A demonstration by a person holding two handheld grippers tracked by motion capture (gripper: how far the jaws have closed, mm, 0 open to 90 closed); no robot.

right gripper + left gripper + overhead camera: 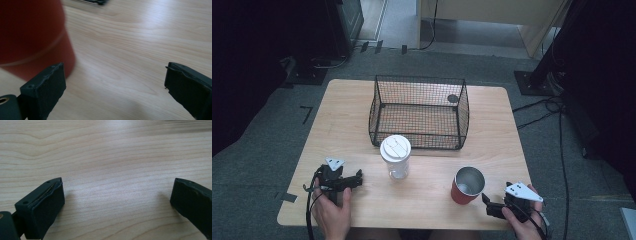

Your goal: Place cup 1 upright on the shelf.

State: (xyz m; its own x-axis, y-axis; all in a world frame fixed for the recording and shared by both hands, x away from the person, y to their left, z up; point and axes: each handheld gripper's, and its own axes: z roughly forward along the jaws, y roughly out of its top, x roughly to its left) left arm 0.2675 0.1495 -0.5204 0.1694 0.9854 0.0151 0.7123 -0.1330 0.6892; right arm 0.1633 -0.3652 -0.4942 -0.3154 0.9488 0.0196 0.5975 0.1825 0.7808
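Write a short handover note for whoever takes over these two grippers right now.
Left gripper: open, empty, low over the table at the near left.
Right gripper: open, empty, at the near right edge, just beside the red cup, not touching it by the look of it.
Red cup: upright, open, looks empty, near right.
Clear jar with white lid: upright, just in front of the wire basket.
Basket: nothing inside.
Done: nothing moved into the basket.
Left: probably grip the cup, then the jar.
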